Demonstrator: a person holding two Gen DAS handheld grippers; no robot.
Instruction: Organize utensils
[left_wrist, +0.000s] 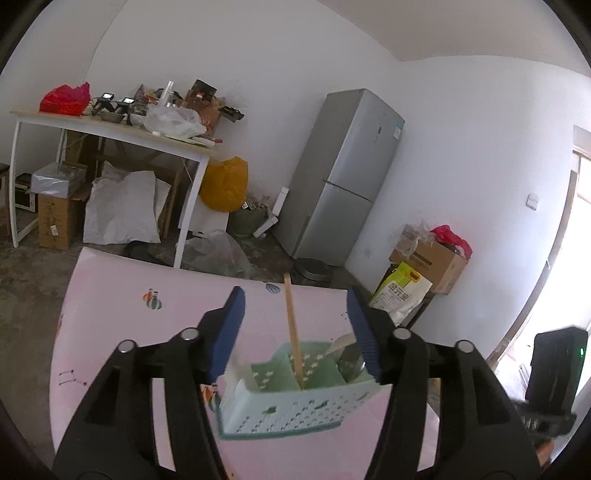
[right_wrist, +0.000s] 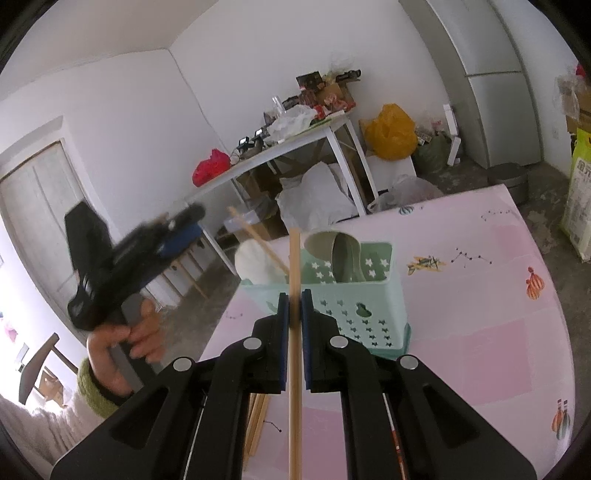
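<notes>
The right gripper (right_wrist: 294, 308) is clamped on a chopstick (right_wrist: 294, 354); the basket (right_wrist: 364, 314) sits at one o'clock. The left gripper (left_wrist: 295, 328) hangs apart, empty. The thin stick could pivot and miss its compartment.

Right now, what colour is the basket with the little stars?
Pale mint green basket, clearest in the right wrist view.

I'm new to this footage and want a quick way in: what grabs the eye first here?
The right gripper, shut on a wooden chopstick that runs straight up the middle of the right wrist view. Just beyond it, a mint-green basket with star cut-outs stands on the pink tablecloth, already holding another chopstick. The left gripper hangs open above that basket.
</notes>
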